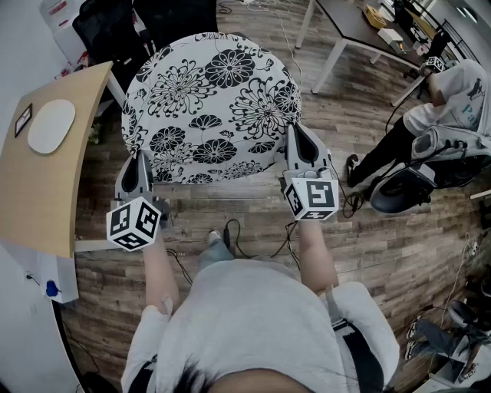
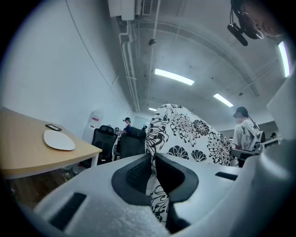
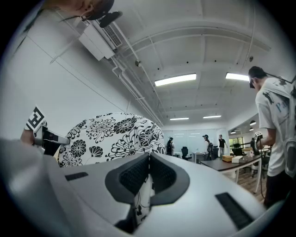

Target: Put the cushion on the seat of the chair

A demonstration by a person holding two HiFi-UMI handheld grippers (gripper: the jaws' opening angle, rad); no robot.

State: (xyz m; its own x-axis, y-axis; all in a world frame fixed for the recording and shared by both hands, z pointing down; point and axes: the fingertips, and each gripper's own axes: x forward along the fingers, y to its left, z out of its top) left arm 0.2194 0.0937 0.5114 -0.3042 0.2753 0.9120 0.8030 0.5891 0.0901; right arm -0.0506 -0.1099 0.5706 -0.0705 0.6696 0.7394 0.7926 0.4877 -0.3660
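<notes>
The cushion (image 1: pixel 215 107) is large and rounded, white with black flowers, and I hold it up in front of me over the wood floor. My left gripper (image 1: pixel 140 167) is shut on its near left edge. My right gripper (image 1: pixel 298 140) is shut on its near right edge. In the left gripper view the floral fabric (image 2: pixel 194 134) is pinched between the dark pads of the left gripper (image 2: pixel 152 159). In the right gripper view the cushion (image 3: pixel 115 134) rises to the left, and the right gripper (image 3: pixel 149 159) clamps a fold of it. Black office chairs (image 1: pixel 115 31) stand beyond the cushion, partly hidden by it.
A light wooden table (image 1: pixel 46 199) stands at the left with a white oval disc (image 1: pixel 51 125) and a small dark device (image 1: pixel 23 119) on it. A person (image 1: pixel 453 100) stands at the right by a grey seat (image 1: pixel 414 184). A dark desk (image 1: pixel 353 23) is at the back right. Cables (image 1: pixel 230 230) lie on the floor.
</notes>
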